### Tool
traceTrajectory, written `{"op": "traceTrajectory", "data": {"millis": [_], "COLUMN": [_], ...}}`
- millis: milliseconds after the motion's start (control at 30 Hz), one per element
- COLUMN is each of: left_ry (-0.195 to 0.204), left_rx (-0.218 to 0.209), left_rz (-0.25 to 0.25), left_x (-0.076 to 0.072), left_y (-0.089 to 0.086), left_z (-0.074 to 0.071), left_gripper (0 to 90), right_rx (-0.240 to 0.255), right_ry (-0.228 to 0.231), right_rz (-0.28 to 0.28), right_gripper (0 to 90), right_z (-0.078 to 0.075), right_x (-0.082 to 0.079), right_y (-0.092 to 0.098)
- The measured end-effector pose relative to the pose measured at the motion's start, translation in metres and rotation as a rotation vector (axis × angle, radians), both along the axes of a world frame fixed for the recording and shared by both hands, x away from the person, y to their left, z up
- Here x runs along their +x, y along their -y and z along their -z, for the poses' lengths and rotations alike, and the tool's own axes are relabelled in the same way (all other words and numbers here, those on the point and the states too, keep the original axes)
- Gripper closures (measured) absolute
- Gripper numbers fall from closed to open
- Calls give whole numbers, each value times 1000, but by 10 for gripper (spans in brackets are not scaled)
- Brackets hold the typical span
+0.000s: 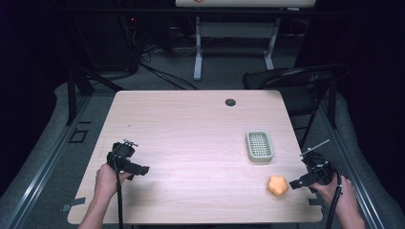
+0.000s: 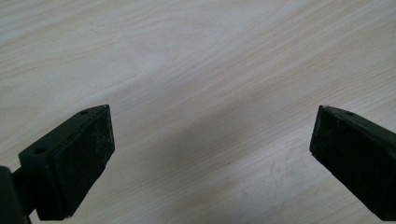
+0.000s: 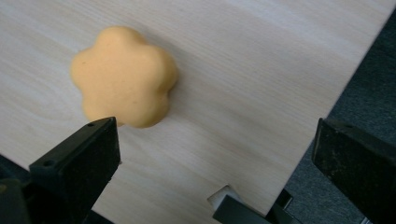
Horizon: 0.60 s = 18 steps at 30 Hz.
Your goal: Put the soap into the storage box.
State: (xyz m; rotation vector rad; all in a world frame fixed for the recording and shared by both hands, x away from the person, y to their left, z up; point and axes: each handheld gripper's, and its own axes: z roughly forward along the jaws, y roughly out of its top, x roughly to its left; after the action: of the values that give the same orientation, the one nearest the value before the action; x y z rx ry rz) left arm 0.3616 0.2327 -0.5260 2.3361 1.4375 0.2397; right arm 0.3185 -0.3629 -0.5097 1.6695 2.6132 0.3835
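Pale wooden table [image 1: 191, 143] carries an orange flower-shaped sponge [image 1: 277, 185] near its right front corner, just beside the right hand-held gripper [image 1: 300, 183], jaws wide, empty; left hand-held gripper [image 1: 143, 170] likewise gapes empty.

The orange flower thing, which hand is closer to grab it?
Right. The right gripper sits just beside the orange flower, jaws open and pointed toward it. The left gripper is across the table, with bare wood between its open jaws.
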Motion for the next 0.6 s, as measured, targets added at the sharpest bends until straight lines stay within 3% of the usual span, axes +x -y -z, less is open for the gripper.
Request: {"op": "traceTrajectory", "data": {"millis": [133, 167, 200, 267, 367, 400, 433, 467, 500, 533, 600], "left_ry": [-3, -6, -6, -6, -6, -5, -5, -9, -7, -6, -6], "left_rx": [-1, -2, -4, -6, -9, -8, -8, -9, -11, -11, -11], "left_rz": [10, 9, 9, 6, 4, 5, 5, 5, 3, 0, 1], "left_x": [1, 1, 1, 0, 0, -1, -1, -1, -1, -2, -1], "left_y": [1, 1, 0, -2, -2, -2, -2, -2, -2, -3, -4], "left_z": [1, 1, 1, 1, 1, 1, 1, 1, 1, 1, 1], "left_gripper": [0, 0, 0, 0, 0, 0, 0, 0, 0, 0, 0], "right_rx": [11, 28, 4, -7, -8, 15, -24, 3, -13, 2, -30], "right_ry": [-21, 7, -17, -20, -28, -7, -26, -8, -15, -8, -27], "right_rz": [-30, -21, -54, -79, -101, -70, -115, -82, -106, -94, -133], "right_gripper": [0, 0, 0, 0, 0, 0, 0, 0, 0, 0, 0], "right_z": [-3, -1, -4, -4, -2, 1, -1, 2, 2, 4, 3], "right_x": [0, -1, 1, 3, 5, 4, 7, 5, 7, 7, 10], "right_y": [-12, -15, -17, -25, -33, -37, -38, -43, -44, -48, -51]}}
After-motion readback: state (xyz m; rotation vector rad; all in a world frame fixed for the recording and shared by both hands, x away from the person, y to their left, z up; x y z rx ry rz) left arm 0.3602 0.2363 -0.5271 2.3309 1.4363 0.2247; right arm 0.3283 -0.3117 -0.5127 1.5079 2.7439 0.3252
